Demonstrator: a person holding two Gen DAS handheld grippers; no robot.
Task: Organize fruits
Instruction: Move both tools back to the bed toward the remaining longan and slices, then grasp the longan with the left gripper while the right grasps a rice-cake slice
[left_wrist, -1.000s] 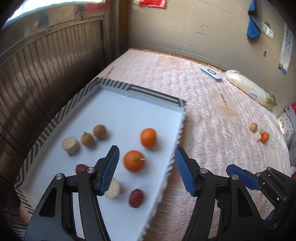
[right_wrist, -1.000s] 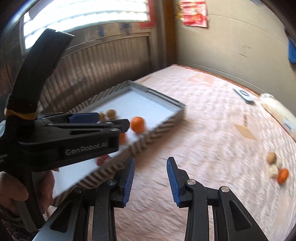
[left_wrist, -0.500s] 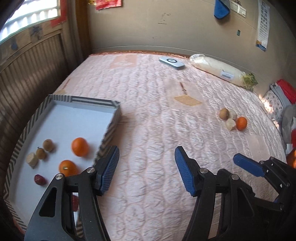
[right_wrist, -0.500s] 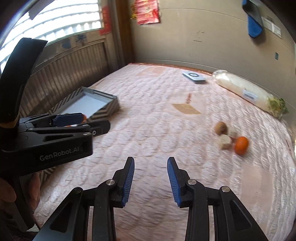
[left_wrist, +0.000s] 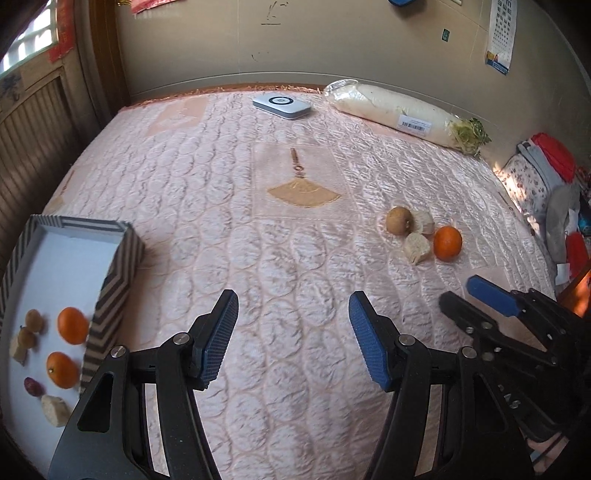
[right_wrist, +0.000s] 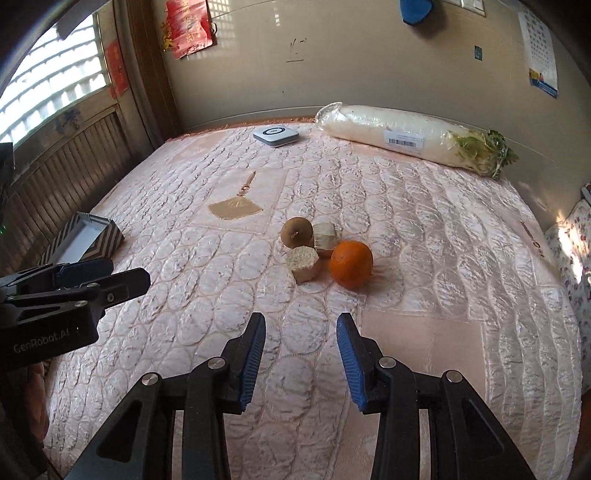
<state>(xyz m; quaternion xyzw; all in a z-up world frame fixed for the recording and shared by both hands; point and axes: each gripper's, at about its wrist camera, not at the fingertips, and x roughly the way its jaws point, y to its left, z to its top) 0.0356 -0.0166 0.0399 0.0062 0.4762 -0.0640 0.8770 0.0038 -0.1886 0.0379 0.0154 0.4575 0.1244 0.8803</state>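
A small cluster of fruit lies on the pink quilted bed: an orange (right_wrist: 351, 263), a brown round fruit (right_wrist: 295, 232) and two pale cut chunks (right_wrist: 303, 263). My right gripper (right_wrist: 301, 352) hovers just short of the cluster, its jaws opening with nothing between them. The same orange (left_wrist: 447, 243) and brown fruit (left_wrist: 398, 220) show at the right of the left wrist view. My left gripper (left_wrist: 293, 338) stands open and empty over bare quilt. At the left, the striped tray (left_wrist: 110, 284) holds two oranges (left_wrist: 72, 330), small brown fruits, a red one and pale chunks.
A wrapped white radish (right_wrist: 406, 138) and a flat white device (right_wrist: 276, 134) lie along the far wall. Clothes and a floral cushion (left_wrist: 532, 181) pile up at the right edge. Wooden panelling (right_wrist: 66, 173) borders the left side. The tray (right_wrist: 86, 240) sits far left.
Both grippers have swung rightward from over the tray to the middle of the bed, toward the fruit cluster. The right gripper's jaws stand a little wider apart than before.
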